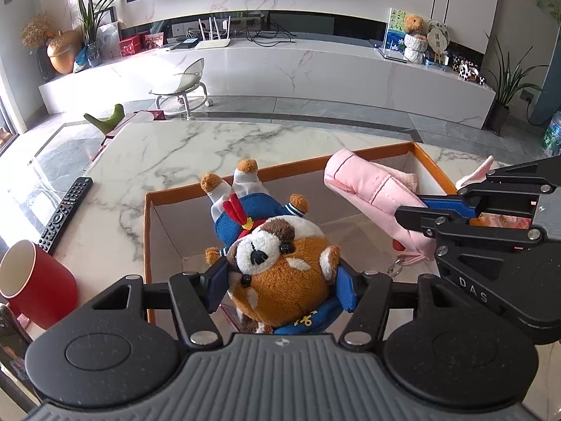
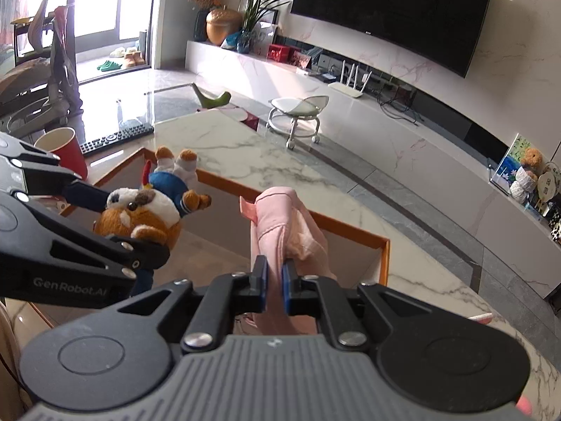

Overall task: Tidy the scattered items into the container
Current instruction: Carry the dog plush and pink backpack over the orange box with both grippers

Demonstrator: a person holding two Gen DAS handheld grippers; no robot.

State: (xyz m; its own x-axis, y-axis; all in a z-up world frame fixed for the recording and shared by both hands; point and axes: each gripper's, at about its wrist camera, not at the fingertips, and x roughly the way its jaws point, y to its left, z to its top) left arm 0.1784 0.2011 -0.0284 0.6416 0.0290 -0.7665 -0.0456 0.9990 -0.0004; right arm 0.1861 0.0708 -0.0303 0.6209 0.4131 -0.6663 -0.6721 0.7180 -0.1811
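Clamping the plush dog by its head, my left gripper jaws stand partly closed above the box. Right gripper jaws pinch the pink pouch nearly shut.

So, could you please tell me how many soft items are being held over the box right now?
2: the plush dog in the left gripper, and the pink pouch in the right gripper, both above the box. Its floor is partly hidden.
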